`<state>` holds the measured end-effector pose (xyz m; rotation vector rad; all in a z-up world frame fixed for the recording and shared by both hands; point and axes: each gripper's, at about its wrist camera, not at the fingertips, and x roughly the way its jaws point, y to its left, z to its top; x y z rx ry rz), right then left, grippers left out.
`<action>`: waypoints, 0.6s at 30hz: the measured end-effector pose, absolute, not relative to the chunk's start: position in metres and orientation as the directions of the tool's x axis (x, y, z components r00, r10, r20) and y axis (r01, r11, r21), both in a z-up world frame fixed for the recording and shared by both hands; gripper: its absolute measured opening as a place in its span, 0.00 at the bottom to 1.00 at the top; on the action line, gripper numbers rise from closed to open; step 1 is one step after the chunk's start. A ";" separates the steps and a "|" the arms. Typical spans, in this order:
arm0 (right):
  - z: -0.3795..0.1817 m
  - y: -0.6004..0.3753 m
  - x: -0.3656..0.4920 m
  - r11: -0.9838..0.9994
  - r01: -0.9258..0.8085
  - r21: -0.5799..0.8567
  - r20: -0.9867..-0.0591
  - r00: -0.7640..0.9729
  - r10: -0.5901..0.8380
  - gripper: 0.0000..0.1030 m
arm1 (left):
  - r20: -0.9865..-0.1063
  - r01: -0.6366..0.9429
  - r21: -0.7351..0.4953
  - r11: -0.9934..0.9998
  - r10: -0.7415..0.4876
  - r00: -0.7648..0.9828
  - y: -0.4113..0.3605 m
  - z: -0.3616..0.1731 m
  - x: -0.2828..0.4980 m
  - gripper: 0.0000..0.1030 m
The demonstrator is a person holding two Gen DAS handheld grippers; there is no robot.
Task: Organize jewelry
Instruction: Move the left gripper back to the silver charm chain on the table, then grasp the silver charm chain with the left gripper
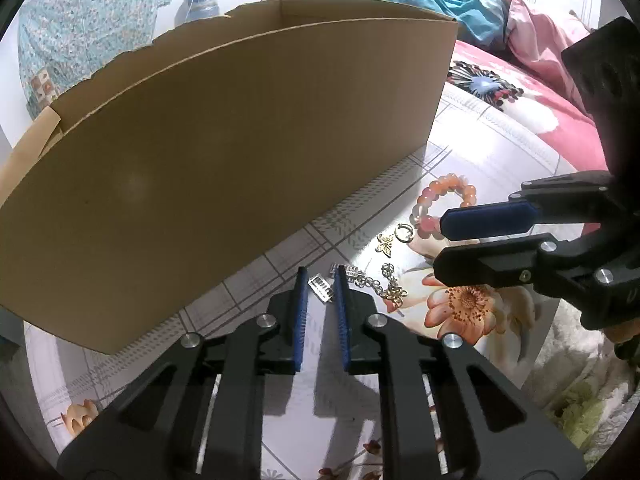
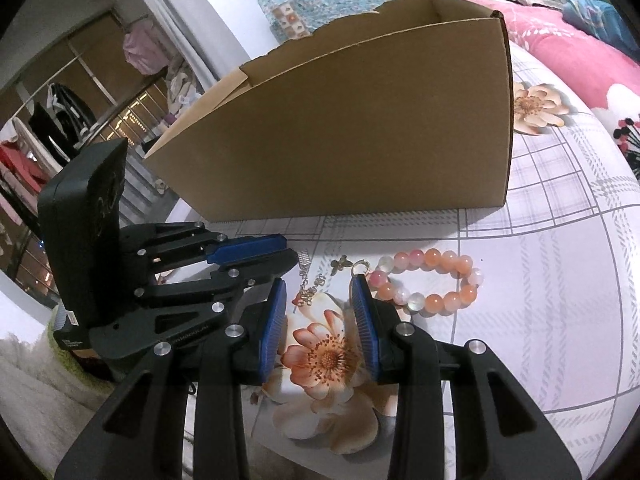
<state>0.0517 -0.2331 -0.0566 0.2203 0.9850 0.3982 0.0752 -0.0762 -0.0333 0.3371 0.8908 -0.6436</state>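
Cardboard fills the left of the scene: an open box [image 1: 240, 160] has been stood on the flowered bedspread [image 1: 480, 152], apparently as the place the jewelry is meant to go. Its top is left open, so pieces can be dropped in from above.

Just in front of its lower edge, the left gripper [image 1: 321, 276] is angled down at the sheet. Its blue pads are drawn nearly together, and a small ribbed silver clasp [image 1: 320, 289] is caught between their tips. The pinch seems to be taken at the clasp because it is the stiffest part to hold.

To the right, a fine chain [image 1: 374, 282] is trailed across the cloth. A gold butterfly charm [image 1: 386, 245] and a small ring [image 1: 404, 234] are laid loose beyond it, with a pink and orange bead bracelet [image 1: 448, 184] just beside them.

The right gripper [image 1: 440, 244] is held spread and empty next to the bracelet, probably in readiness for it.
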 end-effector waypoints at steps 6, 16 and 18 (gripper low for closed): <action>-0.055 -0.238 0.048 0.907 -0.220 0.359 -0.759 0.497 0.420 0.33 | -0.802 0.645 0.012 0.764 -0.378 0.462 -0.076 -0.033 0.074 0.05; -0.050 -0.235 0.043 0.906 -0.230 0.356 -0.749 0.509 0.423 0.33 | -0.798 0.605 -0.010 0.796 -0.371 0.475 -0.058 -0.034 0.070 0.05; -0.048 -0.232 0.043 0.906 -0.242 0.346 -0.745 0.516 0.422 0.33 | -0.799 0.589 -0.014 0.808 -0.363 0.479 -0.051 -0.034 0.069 0.05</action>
